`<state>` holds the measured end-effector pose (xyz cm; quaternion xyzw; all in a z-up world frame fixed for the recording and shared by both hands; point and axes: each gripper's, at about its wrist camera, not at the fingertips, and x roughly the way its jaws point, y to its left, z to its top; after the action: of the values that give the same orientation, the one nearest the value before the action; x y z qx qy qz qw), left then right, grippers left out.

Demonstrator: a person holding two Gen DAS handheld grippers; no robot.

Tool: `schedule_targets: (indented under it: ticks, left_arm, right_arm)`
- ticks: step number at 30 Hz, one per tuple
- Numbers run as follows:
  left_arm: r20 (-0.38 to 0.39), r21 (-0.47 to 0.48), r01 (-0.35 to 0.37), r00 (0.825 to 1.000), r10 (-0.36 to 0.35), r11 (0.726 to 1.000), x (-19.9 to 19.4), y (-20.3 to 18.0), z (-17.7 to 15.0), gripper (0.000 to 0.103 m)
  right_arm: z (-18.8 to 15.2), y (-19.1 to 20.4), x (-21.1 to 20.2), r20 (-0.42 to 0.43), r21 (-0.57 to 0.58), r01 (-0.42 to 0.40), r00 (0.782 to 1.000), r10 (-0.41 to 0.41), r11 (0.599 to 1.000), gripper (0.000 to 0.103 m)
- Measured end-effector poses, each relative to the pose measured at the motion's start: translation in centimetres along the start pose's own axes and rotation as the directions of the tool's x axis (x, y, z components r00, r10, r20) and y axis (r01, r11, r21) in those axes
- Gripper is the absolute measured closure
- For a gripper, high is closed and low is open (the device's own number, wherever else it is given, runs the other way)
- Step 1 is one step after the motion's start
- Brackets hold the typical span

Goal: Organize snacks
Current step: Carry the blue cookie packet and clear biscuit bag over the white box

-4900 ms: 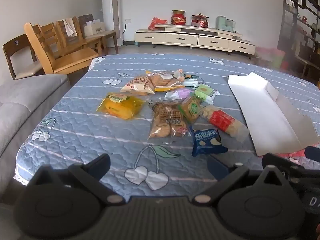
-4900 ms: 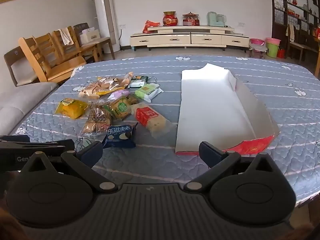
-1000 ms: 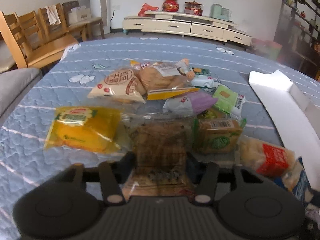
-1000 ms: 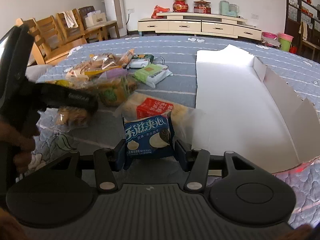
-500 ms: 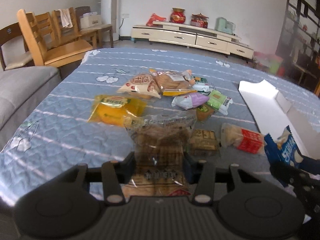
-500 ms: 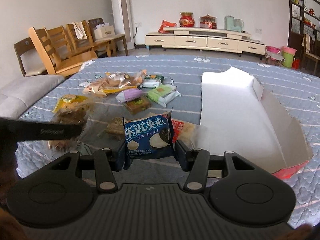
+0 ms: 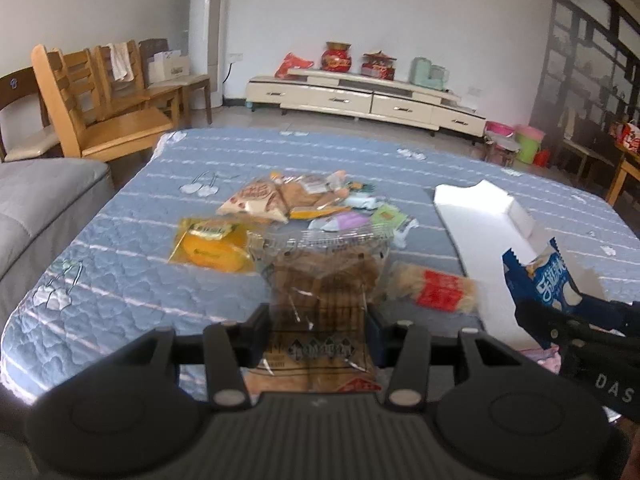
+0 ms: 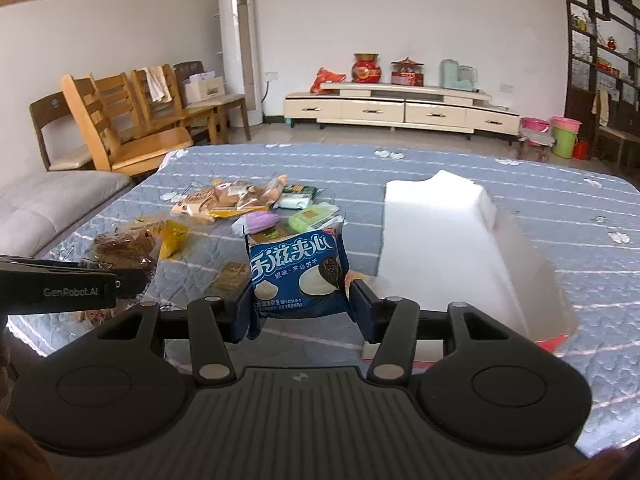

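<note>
My left gripper point(image 7: 318, 334) is shut on a clear bag of brown biscuits point(image 7: 324, 292) and holds it above the blue quilted table point(image 7: 120, 280). My right gripper point(image 8: 300, 308) is shut on a blue sandwich-cookie packet point(image 8: 298, 272), lifted above the table; the packet also shows in the left wrist view point(image 7: 548, 280). A white open cardboard box point(image 8: 440, 248) lies on the table to the right. Several snack packets stay in a pile: a yellow one point(image 7: 212, 244), a red-labelled one point(image 7: 434, 290), a purple one point(image 8: 260, 220) and a green one point(image 8: 312, 216).
Wooden chairs point(image 8: 120, 128) and a grey sofa point(image 7: 36, 200) stand left of the table. A low cream cabinet point(image 8: 400, 110) runs along the far wall. The left gripper's body point(image 8: 68, 284) reaches in at the left of the right wrist view.
Both grippers closed on their packets and have lifted them off the table. The views have risen and pulled back; the right gripper has shifted towards the white box.
</note>
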<state>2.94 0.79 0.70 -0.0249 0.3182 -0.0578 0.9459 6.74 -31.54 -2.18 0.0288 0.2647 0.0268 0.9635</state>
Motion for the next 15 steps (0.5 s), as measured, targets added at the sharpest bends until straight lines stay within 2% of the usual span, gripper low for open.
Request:
schedule_targets:
  ticks: [15]
  left_arm:
    - [0.034,0.05,0.06,0.997,-0.062,0.997,-0.4,-3.0,0.9,0.056]
  right_arm:
    - [0.1,-3.7,-2.3,0.041,0.072,0.096,0.994,-0.099,0.993,0.04]
